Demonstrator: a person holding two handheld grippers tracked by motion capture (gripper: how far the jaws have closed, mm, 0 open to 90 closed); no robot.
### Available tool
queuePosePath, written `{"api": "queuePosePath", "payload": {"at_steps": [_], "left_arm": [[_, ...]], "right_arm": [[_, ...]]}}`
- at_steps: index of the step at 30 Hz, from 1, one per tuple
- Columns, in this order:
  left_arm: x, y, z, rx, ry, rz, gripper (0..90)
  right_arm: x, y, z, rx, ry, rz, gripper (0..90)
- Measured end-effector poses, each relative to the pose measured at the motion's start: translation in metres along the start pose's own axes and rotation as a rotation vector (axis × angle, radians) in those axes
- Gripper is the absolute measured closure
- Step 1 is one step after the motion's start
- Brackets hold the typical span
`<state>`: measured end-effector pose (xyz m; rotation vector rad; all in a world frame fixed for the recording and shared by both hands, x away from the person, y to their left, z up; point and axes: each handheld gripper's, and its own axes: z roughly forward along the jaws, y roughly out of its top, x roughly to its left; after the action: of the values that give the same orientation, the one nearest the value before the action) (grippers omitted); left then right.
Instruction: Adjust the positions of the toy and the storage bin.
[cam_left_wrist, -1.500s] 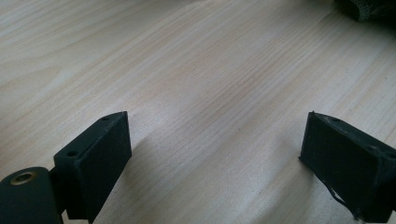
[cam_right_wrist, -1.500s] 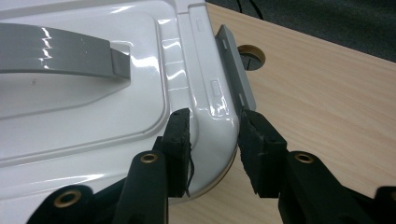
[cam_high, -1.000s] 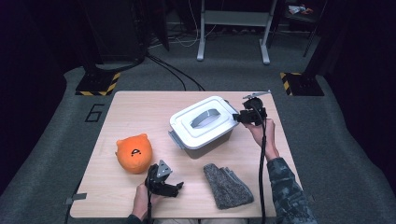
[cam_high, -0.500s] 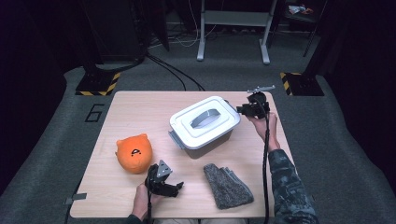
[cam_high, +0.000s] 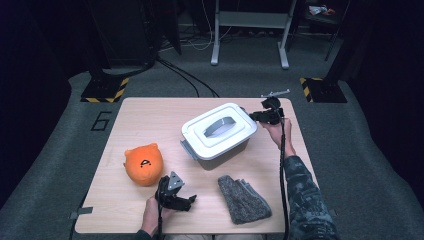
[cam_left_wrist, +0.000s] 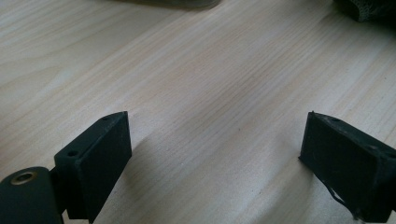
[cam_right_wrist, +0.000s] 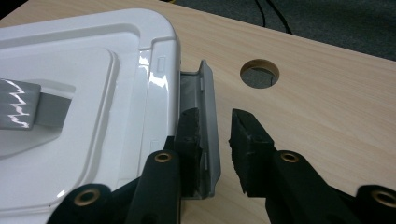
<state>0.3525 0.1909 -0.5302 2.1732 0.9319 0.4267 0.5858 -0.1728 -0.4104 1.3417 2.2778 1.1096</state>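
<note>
Dark floor and cable runs surround the pale wooden table (cam_high: 150, 115), where a white lidded box (cam_high: 220, 132) sits toward the far right corner, its grey handle recessed in the lid. The right gripper (cam_high: 252, 116) reaches in from the table's right edge to the box's side latch (cam_right_wrist: 208, 116). Its jaws have just been closing and stand nearly together, with the grey latch flap between them. One pad lies against the flap's inner face, and the other is just short of its outer face. That placement looks meant to pinch the flap and swing it off the lid.

The left gripper (cam_high: 187, 200) waits near the front edge with jaws wide apart over bare wood, between an orange plush (cam_high: 143, 164) and a grey cloth (cam_high: 243, 199). It probably waits there to keep clear until the lid is free.
</note>
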Motion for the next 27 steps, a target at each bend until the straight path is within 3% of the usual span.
{"api": "queuePosePath", "payload": {"at_steps": [4,6,9,17,27], "left_arm": [[0.000,0.000,0.000,0.000,0.000,0.000,8.5],[0.000,0.000,0.000,0.000,0.000,0.000,8.5],[0.000,0.000,0.000,0.000,0.000,0.000,8.5],[0.000,0.000,0.000,0.000,0.001,0.000,8.6],[0.000,0.000,0.000,0.000,0.001,0.000,8.6]], "right_arm": [[-0.002,0.001,0.001,0.013,0.031,0.023,76.0],[-0.002,0.001,0.004,0.042,0.013,-0.003,80.0],[0.000,-0.002,0.005,0.033,0.017,-0.003,81.8],[0.004,-0.002,0.005,0.047,-0.018,-0.015,83.4],[0.002,-0.011,-0.007,0.048,-0.084,0.026,82.9]]}}
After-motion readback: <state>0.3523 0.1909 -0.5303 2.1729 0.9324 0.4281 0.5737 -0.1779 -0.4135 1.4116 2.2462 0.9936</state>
